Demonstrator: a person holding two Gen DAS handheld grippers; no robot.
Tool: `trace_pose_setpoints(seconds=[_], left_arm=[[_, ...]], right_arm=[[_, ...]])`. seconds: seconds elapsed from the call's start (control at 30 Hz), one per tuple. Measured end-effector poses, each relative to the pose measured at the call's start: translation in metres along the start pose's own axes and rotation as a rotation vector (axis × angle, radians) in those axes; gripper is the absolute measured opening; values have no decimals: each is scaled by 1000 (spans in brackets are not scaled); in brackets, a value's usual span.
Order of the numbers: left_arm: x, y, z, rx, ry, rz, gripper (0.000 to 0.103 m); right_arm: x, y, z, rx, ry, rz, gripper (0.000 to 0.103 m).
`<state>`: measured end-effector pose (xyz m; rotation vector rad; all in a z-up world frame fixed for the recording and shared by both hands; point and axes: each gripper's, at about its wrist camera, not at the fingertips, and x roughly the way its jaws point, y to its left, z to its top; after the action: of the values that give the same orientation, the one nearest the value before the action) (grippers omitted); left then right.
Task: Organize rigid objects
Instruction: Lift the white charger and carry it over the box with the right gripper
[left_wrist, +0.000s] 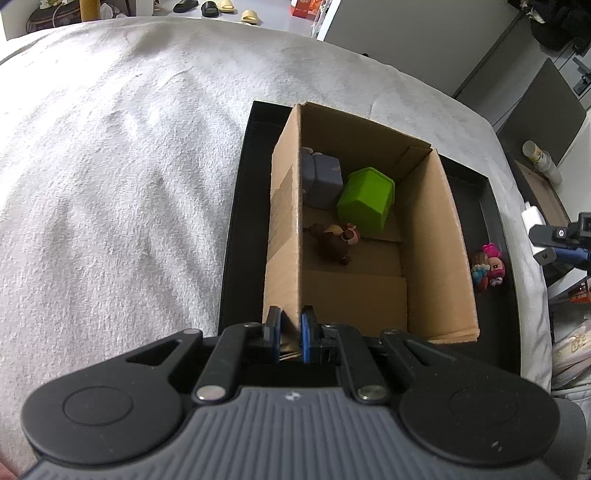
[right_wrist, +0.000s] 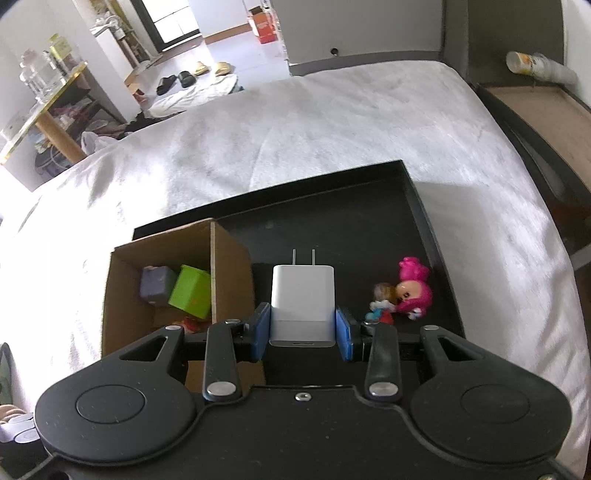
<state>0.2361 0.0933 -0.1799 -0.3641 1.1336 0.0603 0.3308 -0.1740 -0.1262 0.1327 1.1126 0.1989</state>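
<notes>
Right gripper (right_wrist: 303, 328) fingers clamped on white charger (right_wrist: 303, 302); left gripper (left_wrist: 291, 328) fingers pinching cardboard box (left_wrist: 436, 251) wall.

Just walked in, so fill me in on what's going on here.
The left claw is clamped on the wall of the cardboard box, steadying it in the black tray. The right claw holds a white charger over the tray. A green block, grey block and brown figurine are already boxed; a pink doll waits in the tray.
</notes>
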Motion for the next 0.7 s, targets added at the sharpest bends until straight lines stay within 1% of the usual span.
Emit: trace_pose_setpoints(seconds=[0.37,0.7], left_arm=[[-1,4,-1,-7,2,-16,10],[-1,7,0,-12,4,-32,10]], right_arm=[[-4,41,5,-60,-14,35,36],[4,79,6,-106,-3,60,36]])
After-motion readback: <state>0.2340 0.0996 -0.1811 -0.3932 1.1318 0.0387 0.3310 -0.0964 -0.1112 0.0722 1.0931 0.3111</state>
